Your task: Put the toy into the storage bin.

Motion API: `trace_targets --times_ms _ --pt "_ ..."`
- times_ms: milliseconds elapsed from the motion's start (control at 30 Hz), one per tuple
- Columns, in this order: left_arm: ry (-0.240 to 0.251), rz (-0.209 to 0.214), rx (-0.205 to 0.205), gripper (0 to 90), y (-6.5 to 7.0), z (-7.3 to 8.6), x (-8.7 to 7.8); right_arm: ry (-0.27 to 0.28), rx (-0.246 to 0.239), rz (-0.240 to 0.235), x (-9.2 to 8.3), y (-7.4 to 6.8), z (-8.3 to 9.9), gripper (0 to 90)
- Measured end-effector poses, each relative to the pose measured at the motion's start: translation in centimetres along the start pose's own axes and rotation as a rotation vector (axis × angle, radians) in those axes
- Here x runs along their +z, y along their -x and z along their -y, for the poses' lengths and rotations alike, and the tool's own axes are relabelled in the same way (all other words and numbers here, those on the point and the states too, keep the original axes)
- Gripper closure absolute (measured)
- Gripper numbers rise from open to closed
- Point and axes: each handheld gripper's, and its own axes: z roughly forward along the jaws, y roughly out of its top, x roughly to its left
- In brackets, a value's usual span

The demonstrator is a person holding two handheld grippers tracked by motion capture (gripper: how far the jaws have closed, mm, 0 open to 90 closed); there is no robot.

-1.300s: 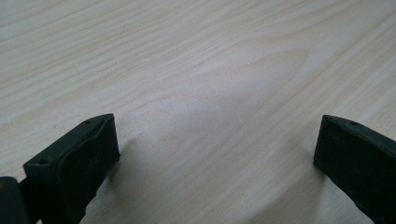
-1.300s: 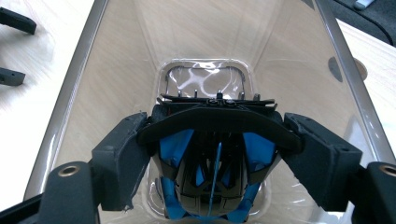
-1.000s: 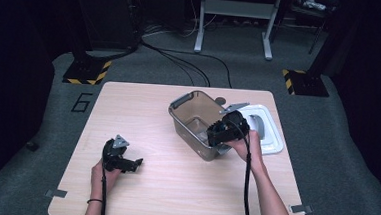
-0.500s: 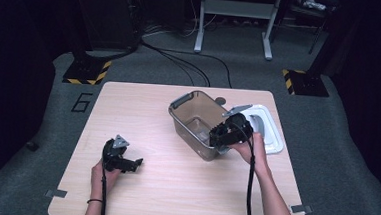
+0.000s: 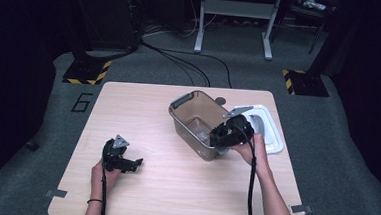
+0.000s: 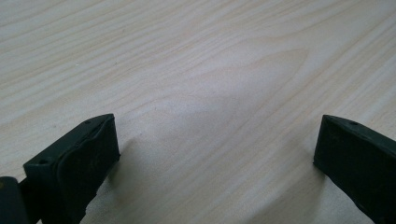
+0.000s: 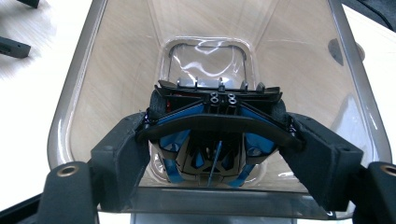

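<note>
Pale wooden worktop (image 5: 173,186) carries a clear plastic container (image 5: 197,120) at centre frame. Right tongs (image 7: 212,140) clamp a blue-and-black toy car (image 7: 212,135) over its mouth; lower it squarely before releasing (walls taper). Left tongs (image 6: 215,154) rest apart, lower left.

We see a pale wood-grain worktop (image 5: 173,186), its lines running in soft beige waves. On it stands a clear, smoke-brown bin (image 5: 197,120) with a grey rim and grey handle. Beside it lies a white lid (image 5: 272,132). In the right gripper (image 7: 215,140), black, sits a toy car (image 7: 212,154) in bright blue and black, with a touch of red near its top. The left gripper (image 5: 120,158) is black with a grey plate, its fingers (image 6: 79,158) matt black. The floor (image 5: 335,161) is grey carpet, marked with a black 6 (image 5: 81,102) and yellow-and-black striped blocks (image 5: 85,73).
</note>
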Motion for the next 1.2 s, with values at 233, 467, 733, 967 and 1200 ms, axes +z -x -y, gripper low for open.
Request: trace_targets --times_ms 233,467,733,967,1200 --pt "0.000 0.000 -0.001 0.1 0.01 0.00 0.00 0.000 0.001 0.000 0.00 0.00 -0.01 23.4" --pt "0.000 0.000 0.000 0.1 0.00 0.00 0.00 -0.001 0.002 0.002 0.01 -0.03 -0.02 23.3" --pt "-0.002 -0.001 0.001 0.1 -0.01 0.00 -0.02 -0.006 0.000 0.006 0.03 -0.09 -0.07 22.8" --pt "0.001 0.000 -0.001 0.1 0.00 0.00 0.00 -0.009 0.003 0.007 0.01 -0.12 0.01 22.6" --pt "-0.005 0.000 0.007 0.1 -0.04 -0.01 -0.03 -0.009 0.004 0.009 0.03 -0.15 0.03 21.2"
